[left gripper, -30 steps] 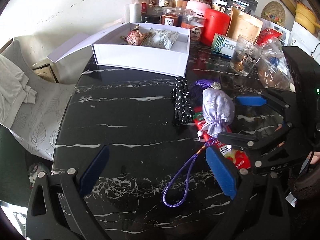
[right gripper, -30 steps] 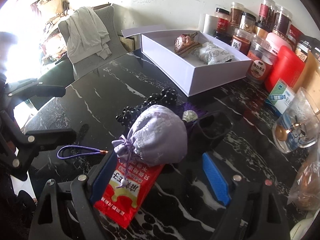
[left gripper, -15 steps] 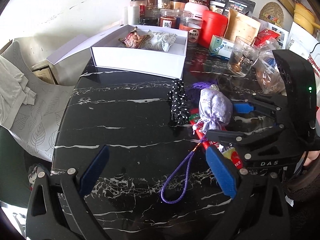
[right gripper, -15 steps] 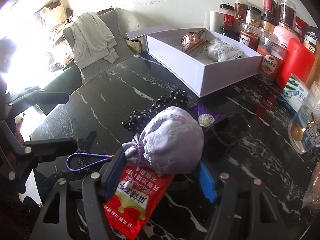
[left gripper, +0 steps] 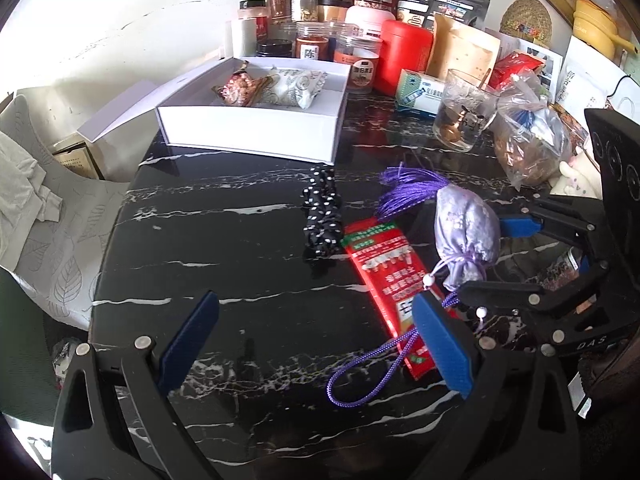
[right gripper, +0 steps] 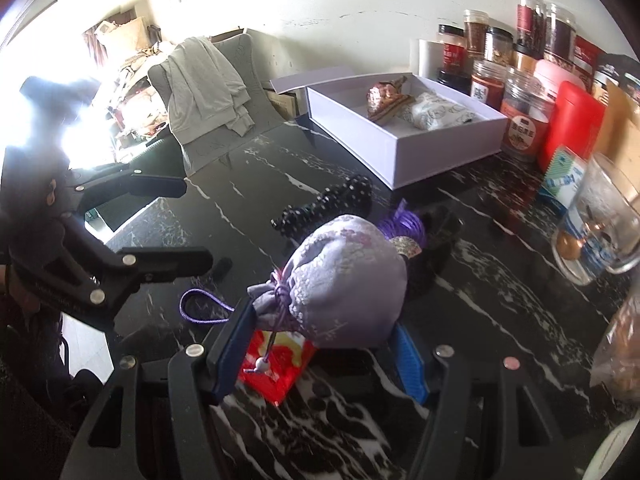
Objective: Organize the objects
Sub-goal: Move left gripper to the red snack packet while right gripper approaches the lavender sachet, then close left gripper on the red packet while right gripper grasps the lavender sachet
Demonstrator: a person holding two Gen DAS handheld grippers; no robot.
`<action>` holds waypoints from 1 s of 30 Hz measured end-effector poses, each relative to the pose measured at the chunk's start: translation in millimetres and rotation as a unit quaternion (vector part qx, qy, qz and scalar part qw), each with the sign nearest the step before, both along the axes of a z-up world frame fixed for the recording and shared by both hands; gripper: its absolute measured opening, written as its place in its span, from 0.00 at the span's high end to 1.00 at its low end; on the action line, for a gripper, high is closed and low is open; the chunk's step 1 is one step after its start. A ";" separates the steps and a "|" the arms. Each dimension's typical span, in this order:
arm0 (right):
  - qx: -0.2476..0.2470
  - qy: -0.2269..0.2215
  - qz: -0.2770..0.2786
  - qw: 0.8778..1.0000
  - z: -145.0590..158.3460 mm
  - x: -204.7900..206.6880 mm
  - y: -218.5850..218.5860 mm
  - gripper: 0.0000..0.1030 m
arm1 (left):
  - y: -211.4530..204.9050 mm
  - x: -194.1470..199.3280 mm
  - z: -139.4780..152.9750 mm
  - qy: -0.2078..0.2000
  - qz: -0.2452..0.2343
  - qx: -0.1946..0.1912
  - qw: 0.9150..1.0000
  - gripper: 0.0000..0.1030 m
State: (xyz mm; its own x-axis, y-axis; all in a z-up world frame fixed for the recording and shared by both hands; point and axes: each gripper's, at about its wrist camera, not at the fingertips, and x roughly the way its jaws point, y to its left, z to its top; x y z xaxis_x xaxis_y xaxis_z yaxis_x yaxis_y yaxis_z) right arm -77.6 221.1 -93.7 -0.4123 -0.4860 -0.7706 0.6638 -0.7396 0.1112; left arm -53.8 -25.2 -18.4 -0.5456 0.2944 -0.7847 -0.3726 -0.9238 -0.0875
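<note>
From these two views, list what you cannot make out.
- Left wrist view: part of the red packet hidden behind the left gripper's finger.
- Right wrist view: most of that packet hidden under the lilac pouch.
- Both views: jar labels too small to read.

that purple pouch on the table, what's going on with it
A person is tidying a black marble table using two handheld grippers. The right gripper is shut on the lavender pouch, above the red packet. The left gripper is open and empty. The white box holds two snack packets.
</note>
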 end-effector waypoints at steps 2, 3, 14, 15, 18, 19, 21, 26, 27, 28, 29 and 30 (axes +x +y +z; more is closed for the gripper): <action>0.006 -0.002 -0.007 1.000 -1.4 2.5 7.2 0.36 | 7.8 -0.1 -3.0 -0.002 -0.010 0.000 1.000 0.06; 0.009 -0.004 -0.011 1.000 -2.6 3.4 10.8 0.36 | 13.0 -0.1 -4.7 -0.004 -0.016 -0.002 1.000 0.06; 0.030 -0.016 -0.059 0.998 -11.9 6.6 54.3 0.36 | 65.0 -8.2 -27.0 -0.014 -0.053 -0.022 0.998 0.07; 0.032 -0.012 -0.060 0.998 -10.6 7.8 58.1 0.36 | 67.8 -9.2 -29.1 -0.016 -0.054 -0.023 0.998 0.07; 0.038 -0.005 -0.066 0.997 -8.0 11.2 68.1 0.36 | 75.5 -13.8 -35.5 -0.025 -0.056 -0.026 0.998 0.07; 0.039 -0.005 -0.068 0.997 -7.7 11.7 71.7 0.36 | 78.1 -14.9 -37.2 -0.029 -0.056 -0.027 0.998 0.07; 0.043 -0.008 -0.079 0.996 -9.4 11.5 78.2 0.36 | 82.7 -17.5 -40.6 -0.034 -0.054 -0.033 0.997 0.07; 0.046 -0.017 -0.087 0.995 -14.9 11.9 83.8 0.36 | 95.6 -17.6 -51.9 -0.036 -0.054 -0.066 0.996 0.08; 0.045 -0.019 -0.086 0.995 -15.4 11.7 83.9 0.36 | 96.4 -16.7 -54.1 -0.036 -0.055 -0.065 0.996 0.09; 0.044 -0.020 -0.086 0.995 -15.6 11.8 83.8 0.36 | 94.8 -16.3 -54.2 -0.037 -0.054 -0.054 0.996 0.12; 0.043 -0.020 -0.084 0.995 -15.3 11.9 83.1 0.36 | 93.9 -15.7 -53.9 -0.032 -0.051 -0.054 0.997 0.17; 0.044 -0.020 -0.083 0.995 -15.7 12.3 82.3 0.36 | 92.9 -15.0 -53.5 -0.030 -0.052 -0.052 0.997 0.20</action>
